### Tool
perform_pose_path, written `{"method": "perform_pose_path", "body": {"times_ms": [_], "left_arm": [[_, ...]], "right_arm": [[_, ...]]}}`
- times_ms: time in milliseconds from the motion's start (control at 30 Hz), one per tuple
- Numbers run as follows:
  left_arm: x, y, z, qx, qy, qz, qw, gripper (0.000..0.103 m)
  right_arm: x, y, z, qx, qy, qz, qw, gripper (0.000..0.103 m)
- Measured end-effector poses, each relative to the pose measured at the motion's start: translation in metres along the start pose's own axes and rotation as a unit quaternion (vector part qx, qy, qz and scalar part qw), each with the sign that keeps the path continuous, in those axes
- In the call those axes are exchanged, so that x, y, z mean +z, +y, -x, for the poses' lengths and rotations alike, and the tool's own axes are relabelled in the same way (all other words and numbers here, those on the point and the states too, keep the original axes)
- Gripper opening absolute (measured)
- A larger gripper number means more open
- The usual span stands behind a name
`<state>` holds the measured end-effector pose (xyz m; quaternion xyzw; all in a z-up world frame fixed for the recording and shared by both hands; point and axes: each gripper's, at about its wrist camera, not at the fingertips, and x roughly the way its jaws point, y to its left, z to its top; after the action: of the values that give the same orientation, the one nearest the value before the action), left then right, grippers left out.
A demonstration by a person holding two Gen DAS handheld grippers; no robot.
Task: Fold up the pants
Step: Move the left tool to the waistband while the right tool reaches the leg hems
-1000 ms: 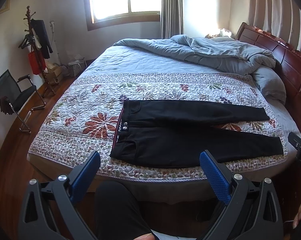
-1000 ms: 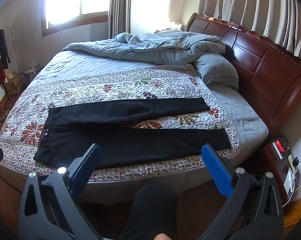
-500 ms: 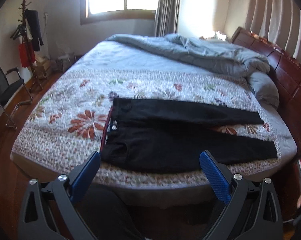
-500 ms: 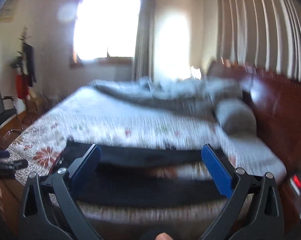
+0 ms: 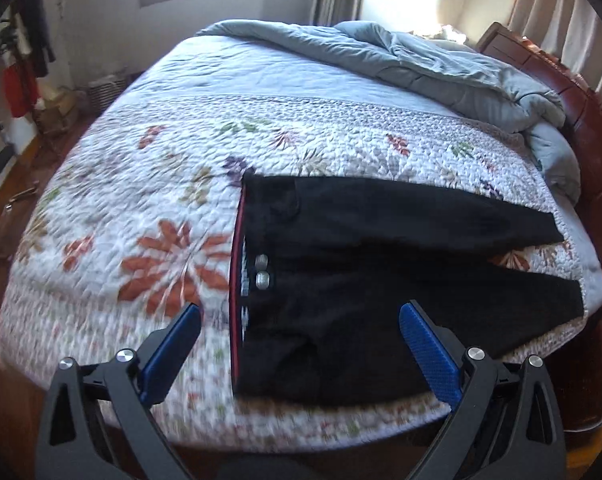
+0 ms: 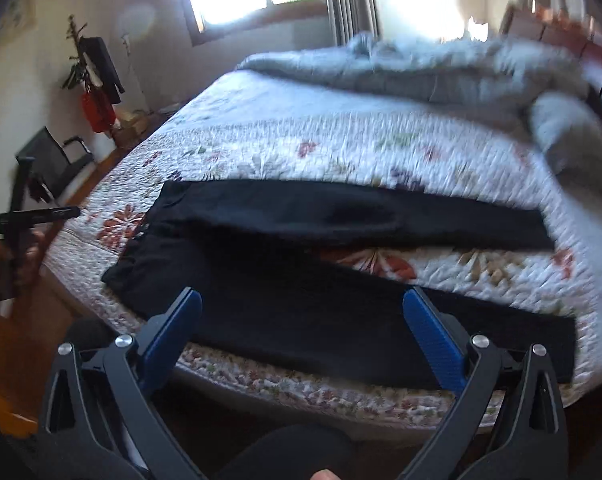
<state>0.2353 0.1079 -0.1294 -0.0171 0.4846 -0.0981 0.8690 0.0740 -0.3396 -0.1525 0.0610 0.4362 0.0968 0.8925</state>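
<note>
Black pants (image 5: 381, 276) lie flat on the flowered quilt (image 5: 161, 208), waistband to the left with two silver buttons, legs spread apart to the right. They also show in the right wrist view (image 6: 301, 280). My left gripper (image 5: 301, 320) is open and empty, hovering above the waist end near the bed's front edge. My right gripper (image 6: 303, 316) is open and empty above the near leg. The left gripper (image 6: 33, 216) shows at the left edge of the right wrist view.
A rumpled grey duvet (image 5: 401, 60) and a pillow (image 5: 553, 152) lie at the far side of the bed. A dark wooden headboard (image 5: 589, 120) stands at the right. A coat rack (image 6: 93, 76) and a black chair (image 6: 53, 160) stand at the left.
Both grippers have moved forward and down toward the bed, so the pants look larger. The left one now hangs over the waist, the right one over the near leg. Both stay open.
</note>
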Motion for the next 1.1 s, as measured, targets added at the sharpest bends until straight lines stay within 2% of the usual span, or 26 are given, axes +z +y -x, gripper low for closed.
{"method": "perform_pose_path", "body": {"times_ms": [133, 233, 333, 400, 433, 500, 567, 633, 767, 800, 833, 967, 1100], "left_arm": [[0.060, 0.036, -0.062, -0.057, 0.016, -0.023, 0.9980, 0.099], [0.099, 0.069, -0.130, -0.079, 0.063, 0.020, 0.9946, 0.099], [0.117, 0.093, -0.183, -0.114, 0.086, 0.063, 0.9877, 0.099], [0.125, 0.108, -0.214, -0.140, 0.096, 0.099, 0.9805, 0.099], [0.128, 0.117, -0.234, -0.161, 0.107, 0.117, 0.9741, 0.099], [0.131, 0.120, -0.256, -0.176, 0.126, 0.118, 0.9690, 0.099], [0.133, 0.118, -0.278, -0.173, 0.156, 0.101, 0.9672, 0.099], [0.135, 0.116, -0.289, -0.172, 0.172, 0.084, 0.9663, 0.099], [0.133, 0.110, -0.294, -0.175, 0.179, 0.061, 0.9663, 0.099], [0.133, 0.107, -0.293, -0.185, 0.180, 0.058, 0.9644, 0.098], [0.133, 0.104, -0.294, -0.195, 0.185, 0.056, 0.9616, 0.092], [0.134, 0.088, -0.300, -0.181, 0.197, 0.028, 0.9630, 0.090], [0.136, 0.092, -0.311, -0.174, 0.208, 0.049, 0.9613, 0.090]], "right_arm": [[0.026, -0.071, -0.034, 0.025, 0.045, -0.065, 0.997, 0.100], [0.041, -0.129, -0.061, 0.042, 0.074, -0.132, 0.988, 0.100], [0.049, -0.179, -0.085, 0.047, 0.095, -0.181, 0.978, 0.100], [0.054, -0.206, -0.098, 0.059, 0.105, -0.200, 0.972, 0.100], [0.057, -0.220, -0.104, 0.057, 0.108, -0.206, 0.971, 0.100], [0.066, -0.245, -0.114, 0.062, 0.115, -0.213, 0.968, 0.100], [0.076, -0.273, -0.123, 0.071, 0.124, -0.217, 0.966, 0.100], [0.085, -0.295, -0.128, 0.075, 0.131, -0.215, 0.965, 0.100], [0.103, -0.347, -0.137, 0.073, 0.141, -0.219, 0.963, 0.100], [0.106, -0.363, -0.138, 0.066, 0.140, -0.227, 0.962, 0.100], [0.108, -0.376, -0.138, 0.063, 0.138, -0.235, 0.960, 0.100], [0.116, -0.432, -0.152, 0.030, 0.149, -0.252, 0.956, 0.100], [0.118, -0.470, -0.169, -0.012, 0.159, -0.252, 0.955, 0.100]]}}
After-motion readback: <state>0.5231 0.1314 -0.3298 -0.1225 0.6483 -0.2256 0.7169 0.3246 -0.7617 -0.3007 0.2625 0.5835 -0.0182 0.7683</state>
